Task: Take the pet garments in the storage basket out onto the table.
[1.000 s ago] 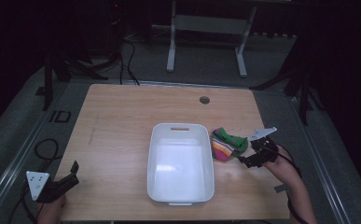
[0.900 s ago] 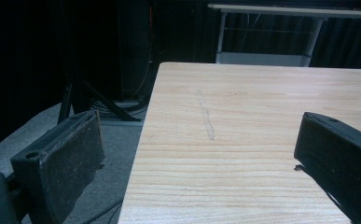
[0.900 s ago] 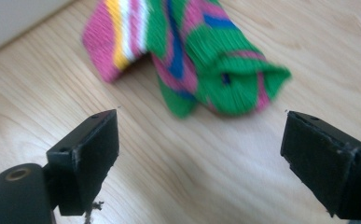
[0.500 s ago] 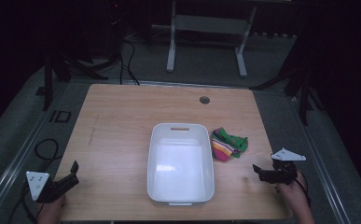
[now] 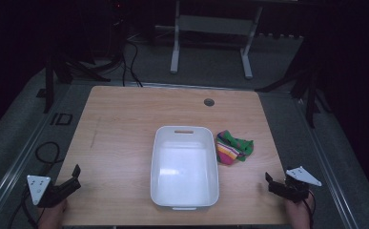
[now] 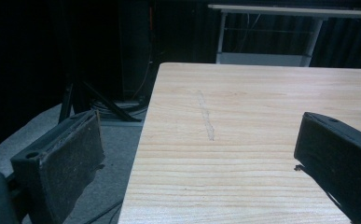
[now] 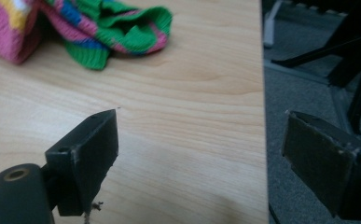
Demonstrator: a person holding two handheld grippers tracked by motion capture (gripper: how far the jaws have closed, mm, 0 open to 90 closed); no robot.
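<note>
A white plastic bin [image 5: 185, 167] stands empty in the middle of the wooden table [image 5: 125, 124]. Just right of it lies a crumpled striped cloth [image 5: 233, 147] in green, pink and yellow, which fills the top left of the right gripper view [image 7: 80, 32]. My right gripper [image 5: 269, 182] is open at the table's front right corner, a hand's width short of the cloth, with one jaw over the wood and the other past the edge [image 7: 215, 154]. At the front left corner my left gripper [image 5: 73, 175] is open with nothing in it, straddling the table's left edge [image 6: 201, 154].
A round cable hole [image 5: 209, 102] sits near the table's far edge. Beyond the table stand a metal frame [image 5: 210, 43] and dark stands on the grey floor. Cables [image 5: 44, 152] lie on the floor at the left.
My right gripper drew back from the cloth toward the front right corner, leaving the cloth on the table beside the bin. The left gripper stayed where it was.
</note>
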